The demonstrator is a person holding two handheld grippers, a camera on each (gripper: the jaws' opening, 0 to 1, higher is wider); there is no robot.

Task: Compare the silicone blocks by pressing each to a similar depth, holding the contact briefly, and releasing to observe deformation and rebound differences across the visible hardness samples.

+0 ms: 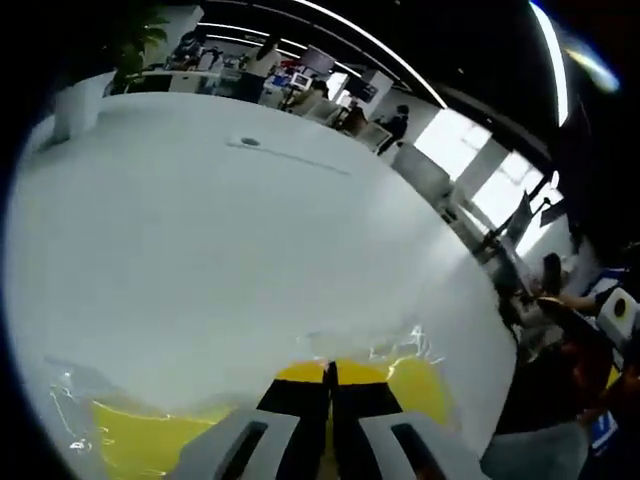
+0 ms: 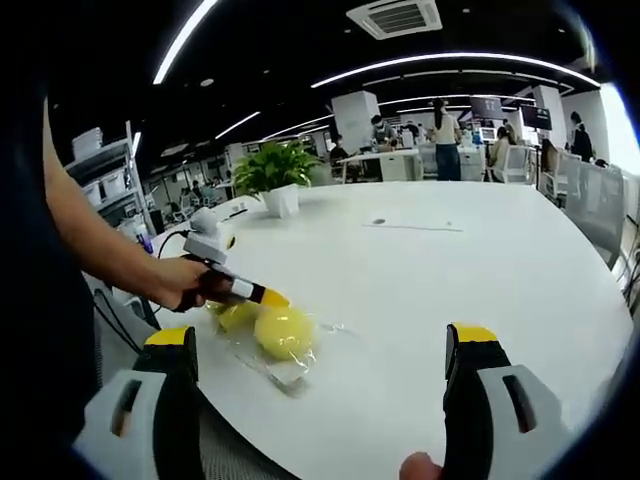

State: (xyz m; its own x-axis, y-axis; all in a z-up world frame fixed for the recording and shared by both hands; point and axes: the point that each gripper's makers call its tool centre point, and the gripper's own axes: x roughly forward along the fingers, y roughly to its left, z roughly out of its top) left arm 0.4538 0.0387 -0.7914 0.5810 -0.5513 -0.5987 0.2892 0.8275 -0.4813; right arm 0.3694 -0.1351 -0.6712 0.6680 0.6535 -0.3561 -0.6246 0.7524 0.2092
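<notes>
Pressing step, by my read: the left tool (image 1: 330, 385) has its jaws pressed together, black tips side by side, nose down on a yellow block (image 1: 420, 385) inside a clear bag (image 1: 70, 395). Yellow shows on both sides of the tips, and crinkled film lies just beyond them. In the right gripper view that same tool (image 2: 268, 297) comes in from the left in a hand (image 2: 180, 283), its yellow-tipped end touching a rounded yellow block (image 2: 283, 330). Whether the silicone is really dented, I cannot tell.

Right tool (image 2: 320, 375): jaws spread wide, nothing between them, hanging back near the tabletop (image 2: 480, 270) edge, well apart from the blocks ahead of it.

Containers: one transparent bag lying flat on the tabletop, holding at least two yellow pieces, the rounded one and a second block (image 2: 236, 315) touching it on its far left. How many samples there are beyond that is unclear.

Next call, as I judge it: hold the contact a moment, lift straight off, watch the rebound, then shift to the neighbouring block and match the depth. The loose film could slide or bunch.

A potted plant (image 2: 275, 170) stands far across the tabletop.
</notes>
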